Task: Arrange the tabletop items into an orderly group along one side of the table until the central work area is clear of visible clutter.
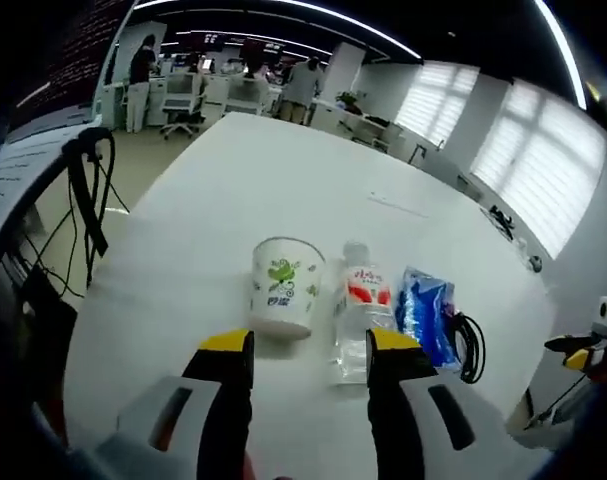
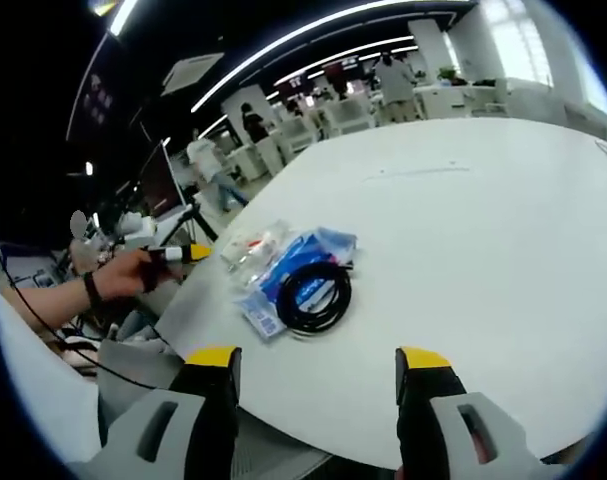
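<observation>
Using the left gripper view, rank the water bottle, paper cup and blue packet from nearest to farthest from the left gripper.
1. Water bottle, lying just beyond the left gripper, by its right-hand jaw.
2. Paper cup, upright, ahead-left.
3. Blue packet, farther right, a black cable coiled against it.

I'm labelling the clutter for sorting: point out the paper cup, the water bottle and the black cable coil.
Cup (image 1: 285,286): left gripper view, on its printed side wall.
Bottle (image 1: 362,300): left gripper view, on its red label.
Cable (image 2: 313,299): right gripper view, on the coil's black loop, atop the blue packet.

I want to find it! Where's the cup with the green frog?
In the left gripper view, the white cup stands on the table, just left of the lying water bottle, above the left gripper's jaws.
</observation>
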Demonstrator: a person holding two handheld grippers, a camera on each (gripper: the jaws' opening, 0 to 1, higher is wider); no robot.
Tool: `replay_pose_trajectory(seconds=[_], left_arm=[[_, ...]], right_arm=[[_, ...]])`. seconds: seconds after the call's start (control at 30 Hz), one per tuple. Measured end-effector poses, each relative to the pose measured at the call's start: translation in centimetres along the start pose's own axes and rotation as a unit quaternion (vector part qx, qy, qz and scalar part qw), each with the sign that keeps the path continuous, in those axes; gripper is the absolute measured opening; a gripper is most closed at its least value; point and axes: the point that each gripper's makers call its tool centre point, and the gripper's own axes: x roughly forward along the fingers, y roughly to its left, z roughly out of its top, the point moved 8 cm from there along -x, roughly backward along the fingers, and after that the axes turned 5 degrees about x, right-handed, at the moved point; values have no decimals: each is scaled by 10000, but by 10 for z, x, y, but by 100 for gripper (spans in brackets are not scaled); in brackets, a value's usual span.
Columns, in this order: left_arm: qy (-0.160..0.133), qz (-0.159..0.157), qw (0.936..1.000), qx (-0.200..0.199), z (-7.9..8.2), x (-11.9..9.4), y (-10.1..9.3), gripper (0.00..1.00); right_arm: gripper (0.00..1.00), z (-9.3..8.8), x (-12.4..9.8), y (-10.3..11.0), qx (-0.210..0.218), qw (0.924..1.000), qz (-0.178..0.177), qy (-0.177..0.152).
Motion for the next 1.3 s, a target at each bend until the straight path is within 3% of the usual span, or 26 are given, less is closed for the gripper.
replay_pose_trajectory(seconds=[0.23, 0.93, 1.0, 1.3], left_arm=[[55, 137, 9998, -135, 7, 26, 14, 44], [374, 85, 9992, -63, 6, 63, 9, 41], [400, 109, 9991, 69, 5, 63, 11, 37], [374, -3, 9992, 143, 1, 49, 12, 36]], right_arm=[[63, -7, -5, -1, 95, 9999, -40, -7], [63, -24, -16, -9, 224, 9995, -180, 97], [63, -24, -17, -9, 248, 9995, -182, 51], [62, -26, -15, -8, 309, 9994, -182, 8]])
